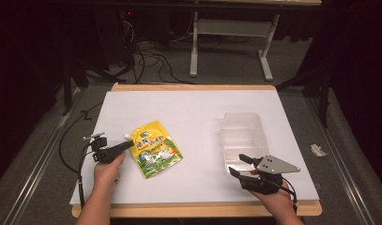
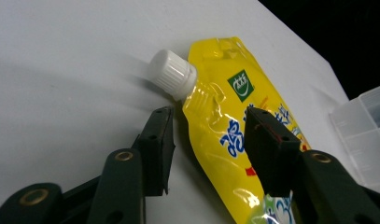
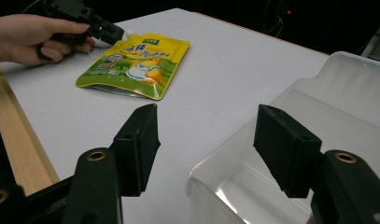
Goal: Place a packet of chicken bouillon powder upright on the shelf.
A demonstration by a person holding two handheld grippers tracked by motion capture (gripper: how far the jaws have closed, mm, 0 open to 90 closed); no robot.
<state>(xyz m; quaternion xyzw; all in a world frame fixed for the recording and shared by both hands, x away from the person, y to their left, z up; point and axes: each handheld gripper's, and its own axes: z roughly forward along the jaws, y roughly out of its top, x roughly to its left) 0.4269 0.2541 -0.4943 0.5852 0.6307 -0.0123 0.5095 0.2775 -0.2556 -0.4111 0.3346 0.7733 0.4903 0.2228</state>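
White table top [image 1: 188,108] with a pale wooden edge, set in a dark room; grey floor, loose cables and a white table frame [image 1: 231,42] beyond the far side.

At the left, left hand [image 1: 106,171] around the left gripper [image 1: 128,145], reaching in from the near edge toward the middle. Jaws parted, nothing between them yet. Seen along the left gripper [image 2: 211,135]: one jaw down on the bare white surface just beside the pouch's neck, the other over the printed face of the pouch, the pouch edge lying in the gap. Contact with the pouch impossible to tell.

Just right of that, yellow spouted pouch [image 1: 153,149] lying flat, left of centre, white screw cap [image 2: 171,74] pointing toward the far left, green band and cartoon print toward the near end.

Farther right, well apart from the pouch, clear plastic tray [image 1: 242,136], open side up, nothing in it.

At the right near corner, right hand [image 1: 273,197] holding the right gripper [image 1: 239,165], grey three-cornered plate [image 1: 274,164] on top. Jaws wide apart, gripping nothing. Seen along the right gripper [image 3: 206,140]: one jaw over the bare table, the other over the tray's inside, the tray's near rim [image 3: 215,161] between them.
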